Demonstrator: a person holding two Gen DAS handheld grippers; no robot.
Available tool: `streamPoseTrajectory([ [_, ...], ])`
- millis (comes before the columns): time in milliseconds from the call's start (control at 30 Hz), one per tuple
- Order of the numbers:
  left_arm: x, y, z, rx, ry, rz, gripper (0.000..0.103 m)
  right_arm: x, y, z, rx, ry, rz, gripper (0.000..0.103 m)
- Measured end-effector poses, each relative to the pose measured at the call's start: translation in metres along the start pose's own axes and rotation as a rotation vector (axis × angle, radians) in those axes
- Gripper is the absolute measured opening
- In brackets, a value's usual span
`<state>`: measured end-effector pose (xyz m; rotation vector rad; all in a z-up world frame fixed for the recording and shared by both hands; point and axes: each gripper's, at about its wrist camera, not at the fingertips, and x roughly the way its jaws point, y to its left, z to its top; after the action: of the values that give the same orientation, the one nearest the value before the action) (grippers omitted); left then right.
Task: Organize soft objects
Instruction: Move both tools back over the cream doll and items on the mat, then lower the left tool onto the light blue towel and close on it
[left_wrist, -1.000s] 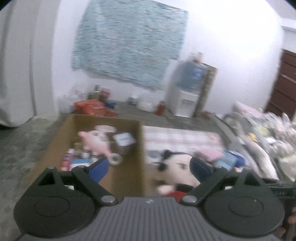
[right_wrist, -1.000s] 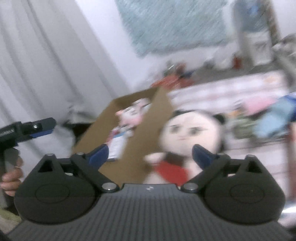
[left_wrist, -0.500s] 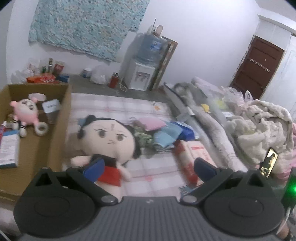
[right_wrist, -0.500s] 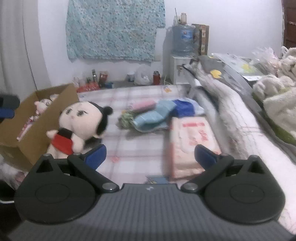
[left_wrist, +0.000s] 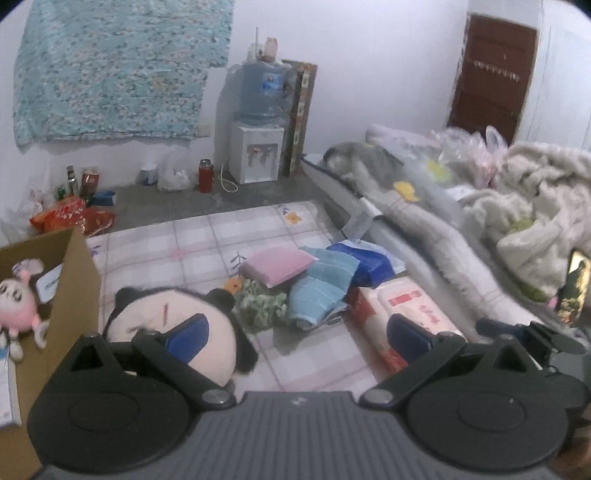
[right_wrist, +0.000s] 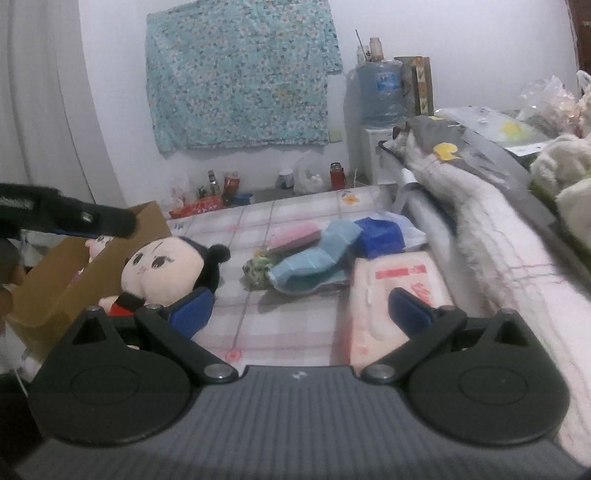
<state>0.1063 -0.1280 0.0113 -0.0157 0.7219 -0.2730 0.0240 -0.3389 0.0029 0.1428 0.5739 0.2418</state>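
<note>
Both pairs of tongs hang released over a checked mat, gripping nothing. In the left wrist view the left tongs (left_wrist: 297, 334) stand wide, their left finger in front of the big plush doll (left_wrist: 173, 325) at lower left of the frame, the right one in front of the wipes pack (left_wrist: 402, 314). The right tongs (right_wrist: 301, 310) are spread the same way, nothing between the fingers but bare mat.

The soft things lie mid-frame: the doll leaning against the cardboard box (left_wrist: 79, 280), then a loose heap of a green bundle (left_wrist: 262, 304), a light blue cloth (left_wrist: 321, 291), a pink pad (left_wrist: 277, 264) and a dark blue pouch (left_wrist: 365, 264), overlapping one another.

The risks I see: grabbing the heap may drag a neighbour along, since the pieces overlap. A pinch on the doll's round head could slip off the plush. The box wall beside the doll may get knocked. The two tongs sit near each other and could collide.
</note>
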Motion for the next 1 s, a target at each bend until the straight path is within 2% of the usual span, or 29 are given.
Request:
streamPoseTrajectory([
  [200,0.074,-0.01,0.031,-0.022,0.098,-0.044,0.103,0.036,-0.002,0.005,-0.011,-0.076,0.01,0.098],
  [367,0.151,-0.019,0.047,0.018,0.243,-0.051,0.092,0.07,-0.001,-0.003,-0.051,-0.118,0.026,0.091],
  [467,0.192,-0.032,0.046,0.145,0.31,-0.012,0.089,0.08,-0.004,-0.012,-0.045,-0.153,0.031,0.091],
  [567,0.217,-0.046,0.036,0.281,0.383,-0.006,0.089,0.083,-0.01,-0.021,-0.054,-0.18,0.03,0.091],
  [633,0.227,-0.056,0.03,0.359,0.405,-0.013,0.09,0.081,-0.015,-0.026,-0.07,-0.197,0.024,0.091],
  [733,0.242,-0.066,0.022,0.444,0.429,0.018,0.087,0.079,-0.02,-0.029,-0.059,-0.211,0.032,0.091],
  [767,0.246,-0.067,0.019,0.463,0.439,0.032,0.085,0.079,-0.021,-0.029,-0.056,-0.213,0.038,0.091],
  [833,0.255,-0.07,0.015,0.483,0.466,0.073,0.065,0.079,-0.023,-0.031,-0.055,-0.215,0.038,0.091],
  [867,0.258,-0.071,0.014,0.494,0.47,0.093,0.065,0.079,-0.024,-0.031,-0.053,-0.215,0.041,0.091],
  [933,0.257,-0.072,0.014,0.499,0.453,0.096,0.058,0.076,-0.025,-0.034,-0.054,-0.218,0.041,0.091],
  [1000,0.256,-0.071,0.015,0.495,0.456,0.106,0.042,0.075,-0.025,-0.036,-0.064,-0.229,0.034,0.091],
])
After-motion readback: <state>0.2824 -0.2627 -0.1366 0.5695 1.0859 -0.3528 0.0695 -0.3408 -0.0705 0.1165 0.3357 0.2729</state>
